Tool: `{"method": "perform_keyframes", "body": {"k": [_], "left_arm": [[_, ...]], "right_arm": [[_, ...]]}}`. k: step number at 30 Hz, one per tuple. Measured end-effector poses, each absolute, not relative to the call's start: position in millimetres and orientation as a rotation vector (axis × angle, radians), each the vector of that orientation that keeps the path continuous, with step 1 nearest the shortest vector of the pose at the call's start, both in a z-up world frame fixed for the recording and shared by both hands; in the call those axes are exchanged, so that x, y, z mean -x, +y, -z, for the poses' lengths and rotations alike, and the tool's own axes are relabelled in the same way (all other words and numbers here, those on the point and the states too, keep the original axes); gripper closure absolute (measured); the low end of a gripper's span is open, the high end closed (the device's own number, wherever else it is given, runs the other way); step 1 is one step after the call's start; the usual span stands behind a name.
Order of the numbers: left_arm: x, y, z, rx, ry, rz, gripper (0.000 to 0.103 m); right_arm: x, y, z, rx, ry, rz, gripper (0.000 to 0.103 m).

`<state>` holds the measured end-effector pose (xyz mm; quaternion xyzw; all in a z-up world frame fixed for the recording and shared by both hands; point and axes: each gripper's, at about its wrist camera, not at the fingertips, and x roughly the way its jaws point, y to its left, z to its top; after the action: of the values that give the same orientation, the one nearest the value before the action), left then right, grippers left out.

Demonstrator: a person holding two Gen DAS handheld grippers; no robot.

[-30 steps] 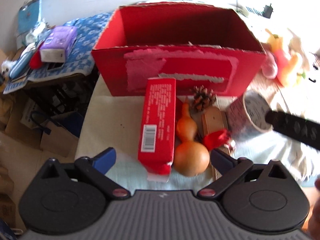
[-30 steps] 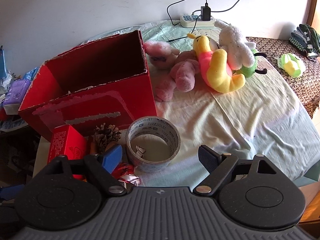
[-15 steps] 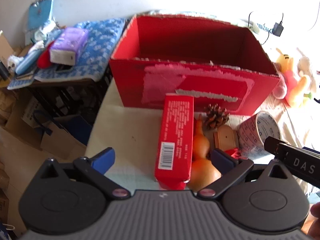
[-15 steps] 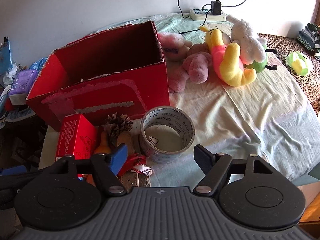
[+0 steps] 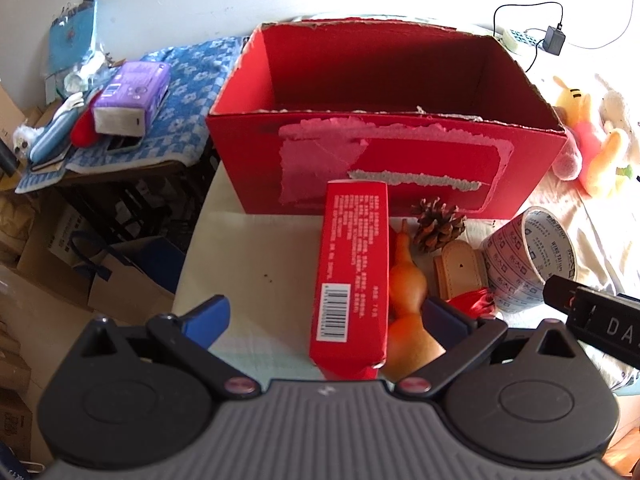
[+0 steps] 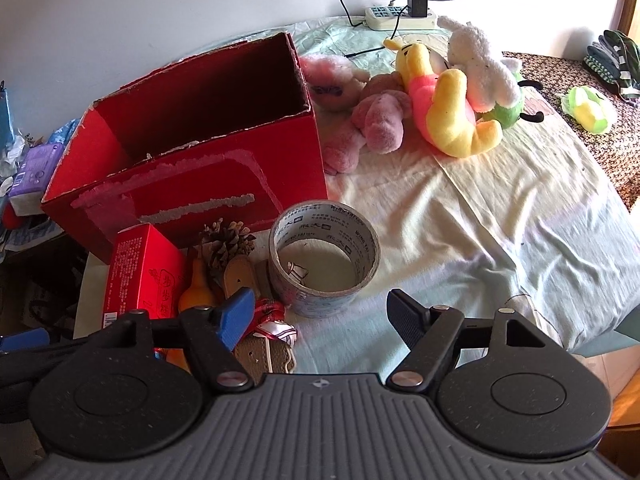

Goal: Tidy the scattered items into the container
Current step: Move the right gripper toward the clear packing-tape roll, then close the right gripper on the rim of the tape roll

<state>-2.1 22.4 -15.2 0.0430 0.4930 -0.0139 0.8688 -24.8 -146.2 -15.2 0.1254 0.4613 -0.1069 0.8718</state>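
Note:
An open red cardboard box (image 5: 384, 160) (image 6: 192, 184) stands on the table, empty as far as I see. In front of it lie a long red carton (image 5: 352, 276) (image 6: 140, 268), an orange gourd (image 5: 406, 280) (image 6: 196, 288), a pine cone (image 5: 438, 224) (image 6: 226, 240), a tan leather strap (image 5: 456, 272) (image 6: 240, 276), a red ribbon (image 6: 272, 316) and a tape roll (image 5: 528, 256) (image 6: 324, 256). My left gripper (image 5: 324, 316) is open, its fingers either side of the carton and gourd. My right gripper (image 6: 320, 312) is open just short of the tape roll.
Plush toys (image 6: 440, 112) lie right of the box, with a power strip (image 6: 400, 20) behind them. A side table with a blue cloth (image 5: 160, 120) and a purple tissue pack (image 5: 128, 96) stands to the left. The table edge drops off at the left (image 5: 192, 264).
Both grippers have pulled back and risen slightly, so the box and items sit farther away in view. Both stay open. No item has moved.

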Motion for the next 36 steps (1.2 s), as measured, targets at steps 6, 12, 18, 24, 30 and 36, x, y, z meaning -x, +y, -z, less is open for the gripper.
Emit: {"method": "perform_keyframes", "body": {"k": [6, 12, 18, 24, 30, 36], "left_arm": [[3, 22, 15, -0.097, 1.032, 0.021, 0.001], [3, 24, 16, -0.093, 1.042, 0.011, 0.001], [7, 25, 16, -0.096, 1.037, 0.007, 0.001], [9, 26, 17, -0.097, 1.038, 0.011, 0.001], [13, 27, 18, -0.102, 1.038, 0.01, 0.001], [22, 27, 6, -0.116, 0.946, 0.027, 0.001]], "right_arm": [[29, -143, 15, -0.253, 0.962, 0.209, 0.027], [35, -144, 14, -0.273, 0.952, 0.204, 0.027], [41, -147, 16, -0.313, 0.95, 0.208, 0.026], [43, -148, 19, -0.321, 0.96, 0.216, 0.026], [44, -152, 17, -0.314, 0.937, 0.224, 0.026], [44, -176, 18, -0.304, 0.9, 0.284, 0.026]]}}
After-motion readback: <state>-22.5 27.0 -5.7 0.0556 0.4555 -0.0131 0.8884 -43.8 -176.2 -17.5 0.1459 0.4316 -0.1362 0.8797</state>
